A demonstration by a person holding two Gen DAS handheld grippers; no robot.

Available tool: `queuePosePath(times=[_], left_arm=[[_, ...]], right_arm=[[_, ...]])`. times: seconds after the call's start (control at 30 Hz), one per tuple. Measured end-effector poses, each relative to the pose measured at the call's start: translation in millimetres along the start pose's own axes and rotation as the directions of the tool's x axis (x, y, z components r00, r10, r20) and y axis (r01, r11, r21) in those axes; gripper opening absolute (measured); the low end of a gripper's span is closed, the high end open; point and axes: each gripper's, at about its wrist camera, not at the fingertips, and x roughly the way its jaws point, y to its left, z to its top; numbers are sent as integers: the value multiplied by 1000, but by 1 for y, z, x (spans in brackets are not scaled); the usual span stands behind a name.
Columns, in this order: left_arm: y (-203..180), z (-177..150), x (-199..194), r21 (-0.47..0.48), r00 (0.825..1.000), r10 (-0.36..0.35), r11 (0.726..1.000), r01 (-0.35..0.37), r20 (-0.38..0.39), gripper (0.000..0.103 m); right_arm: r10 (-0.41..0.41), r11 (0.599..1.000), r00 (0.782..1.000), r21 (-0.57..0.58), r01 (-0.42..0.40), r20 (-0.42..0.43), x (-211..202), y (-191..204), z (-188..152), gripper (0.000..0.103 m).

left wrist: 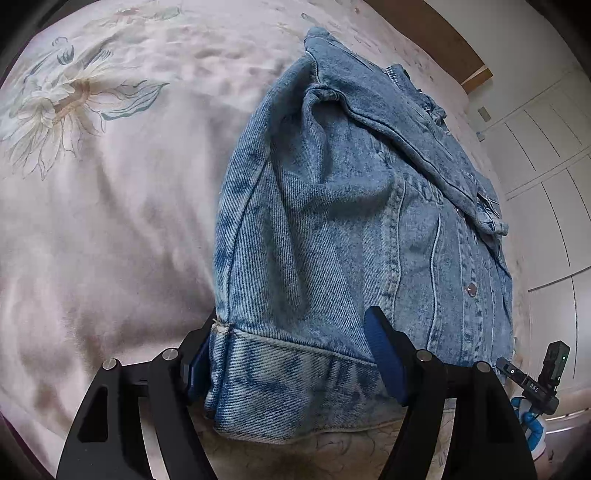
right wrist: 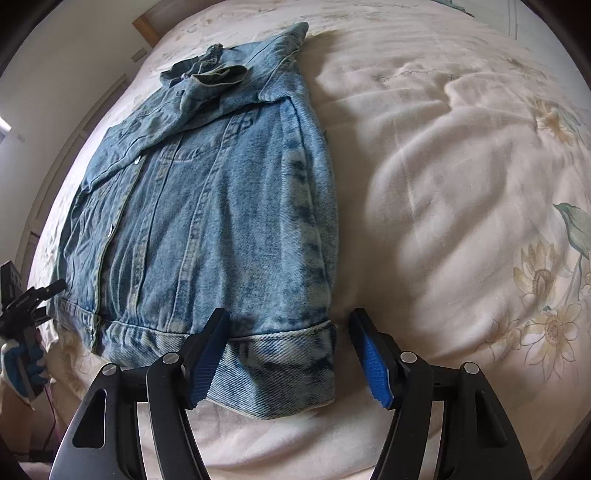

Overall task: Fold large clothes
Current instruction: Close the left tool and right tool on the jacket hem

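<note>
Both grippers, left and right, straddle the jacket hem unclenched (bare bed at right).

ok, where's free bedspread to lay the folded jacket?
Open bedspread runs right of the denim jacket, out to the flower print; likewise past its left edge. Crowded at the hem, where both grippers straddle the corners.

We see a pale floral bedspread, a wooden headboard beyond it, and white panelled wardrobe doors beside it.
</note>
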Motion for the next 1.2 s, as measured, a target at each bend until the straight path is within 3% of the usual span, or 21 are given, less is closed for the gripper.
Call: queuePosePath(times=[0.1,0.2,0.3,0.4,0.47,0.63,0.73,1.03,1.2], left_arm=[[0,-6,-2,-7,998,-58,998,58,-4,67],[5,-14,-6,-43,992,-125,991,125,-1,55],[12,-15,-8,-103,987,-158,982,159,20,53],[13,-10,-8,-139,985,-170,975,173,33,41],[11,-7,-8,-146,986,-164,975,167,36,31],[10,-8,-11,-151,988,-148,976,154,48,25],[12,-11,-11,-161,990,-134,977,141,54,23],[6,-21,-4,-150,995,-77,985,87,70,23],[2,-23,-3,-138,995,-63,988,73,77,23]], right_arm=[[31,999,999,-18,-31,-11,2,6,-1,69],[23,999,1000,-44,-24,-12,3,14,-5,68],[66,998,998,-3,-66,-9,1,6,-6,64],[98,995,995,24,-97,-8,0,-3,-5,58],[114,993,993,33,-114,-9,0,-7,-5,54],[158,986,987,57,-158,0,-5,-16,-6,36],[187,979,982,77,-188,9,-7,-24,-8,32],[139,990,990,21,-139,-14,2,-17,-9,33],[153,988,988,19,-153,-31,2,-16,-11,34]])
